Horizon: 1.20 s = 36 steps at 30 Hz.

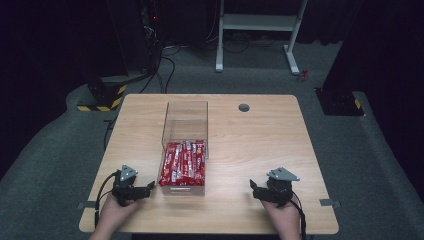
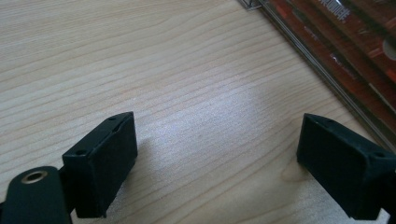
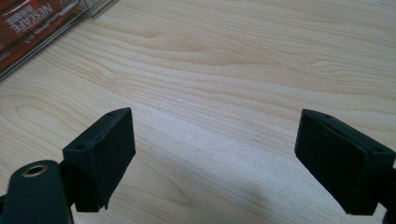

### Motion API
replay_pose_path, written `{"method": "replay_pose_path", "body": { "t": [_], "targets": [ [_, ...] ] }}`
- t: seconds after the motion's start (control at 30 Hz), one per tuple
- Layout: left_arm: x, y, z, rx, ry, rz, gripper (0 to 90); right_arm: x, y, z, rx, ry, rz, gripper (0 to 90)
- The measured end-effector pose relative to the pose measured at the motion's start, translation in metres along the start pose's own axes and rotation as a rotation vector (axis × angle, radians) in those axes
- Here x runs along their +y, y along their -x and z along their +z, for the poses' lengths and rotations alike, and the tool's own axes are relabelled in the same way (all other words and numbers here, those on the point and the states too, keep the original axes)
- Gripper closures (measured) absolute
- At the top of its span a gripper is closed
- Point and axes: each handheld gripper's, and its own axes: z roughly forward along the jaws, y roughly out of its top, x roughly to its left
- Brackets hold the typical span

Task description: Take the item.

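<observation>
A: Clear rectangular plastic box point(image 1: 184, 145) sits mid-left on the pale wooden tabletop point(image 1: 260, 145), near half packed with red coffee-stick sachets point(image 1: 183, 163)

B: Grippers?

A: Left gripper point(image 1: 149, 187) just beside the box's near corner, right gripper point(image 1: 254, 189) well apart from it. Both sets of fingers point(image 2: 100, 163) spread wide, holding nothing

B: Handling?

A: Sachets likely light, soft, glossy film, so slippery. Pinch one mid-length across its narrow width. Box stiff, probably slides easily
</observation>
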Motion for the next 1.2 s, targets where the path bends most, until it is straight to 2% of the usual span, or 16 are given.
{"method": "replay_pose_path", "body": {
  "t": [0.3,0.4,0.8,1.17,1.2],
  "targets": [
    [0.0,0.0,0.0,0.0,-0.003,0.003,12.3,0.008,-0.005,0.003,0.03,-0.003,0.004,12.6],
    [0.0,0.0,0.0,0.0,-0.002,0.004,12.3,0.014,-0.007,0.002,0.037,0.0,-0.017,12.6],
    [0.0,0.0,0.0,0.0,-0.002,0.004,12.3,0.037,-0.02,0.005,0.065,0.015,-0.02,13.1],
    [0.0,0.0,0.0,0.002,-0.003,0.002,12.3,0.043,-0.021,0.004,0.083,0.025,-0.02,13.8],
    [0.0,0.0,0.0,0.002,-0.003,0.002,12.3,0.044,-0.023,0.004,0.091,0.028,-0.01,14.2]
  ]
}}
